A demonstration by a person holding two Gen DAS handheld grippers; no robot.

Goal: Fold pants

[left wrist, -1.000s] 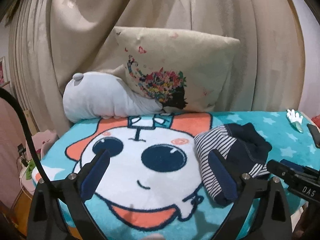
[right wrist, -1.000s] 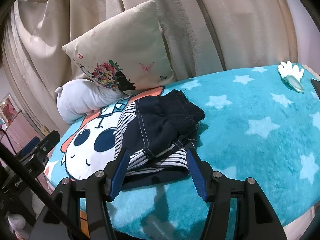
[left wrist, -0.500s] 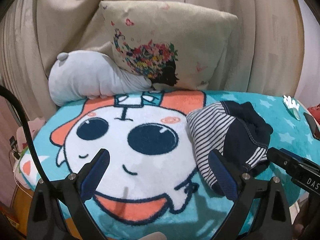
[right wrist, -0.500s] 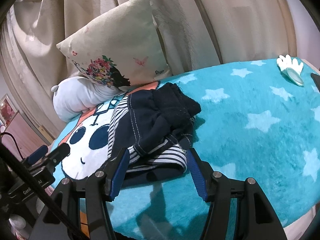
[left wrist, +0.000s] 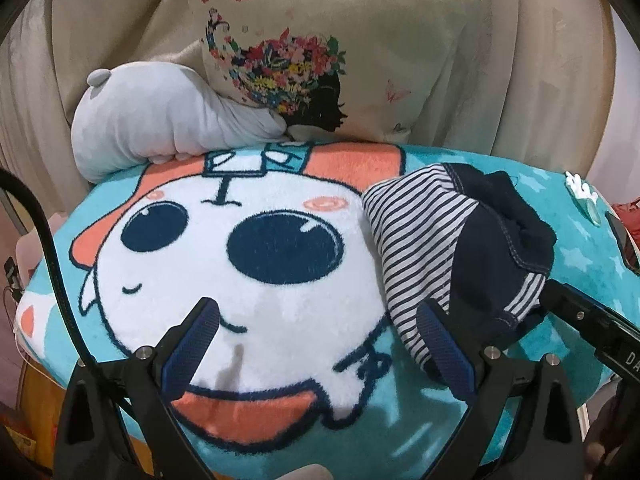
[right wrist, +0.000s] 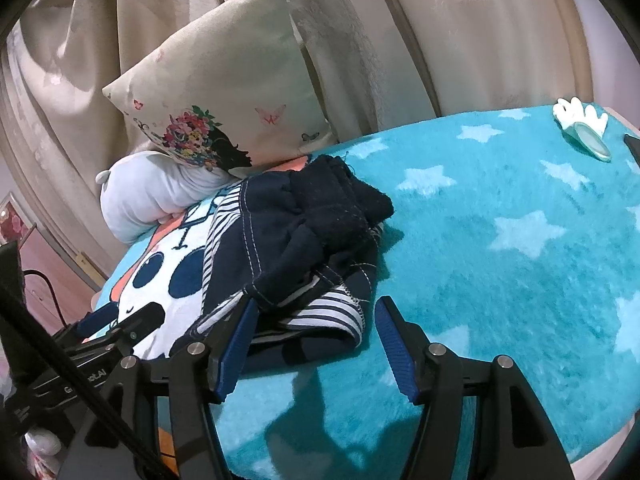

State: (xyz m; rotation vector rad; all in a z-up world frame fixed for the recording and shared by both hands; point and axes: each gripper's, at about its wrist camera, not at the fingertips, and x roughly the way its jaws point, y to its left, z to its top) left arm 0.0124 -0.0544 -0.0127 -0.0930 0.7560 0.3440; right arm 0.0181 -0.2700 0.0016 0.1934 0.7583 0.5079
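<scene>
Two open claws, crumpled pants [right wrist: 304, 240], blanket [right wrist: 500, 280]

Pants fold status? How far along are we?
Done: nothing visible; the pants lie in a crumpled heap on the blanket, striped lining showing. In hand: nothing gripped; left tongs and right tongs both open, right ones at the heap's near edge. Left: spread flat, then every fold.

Both wrist views look down along their fingers, close; both share the pants [left wrist: 460, 248] and pillow [right wrist: 224, 80].
</scene>
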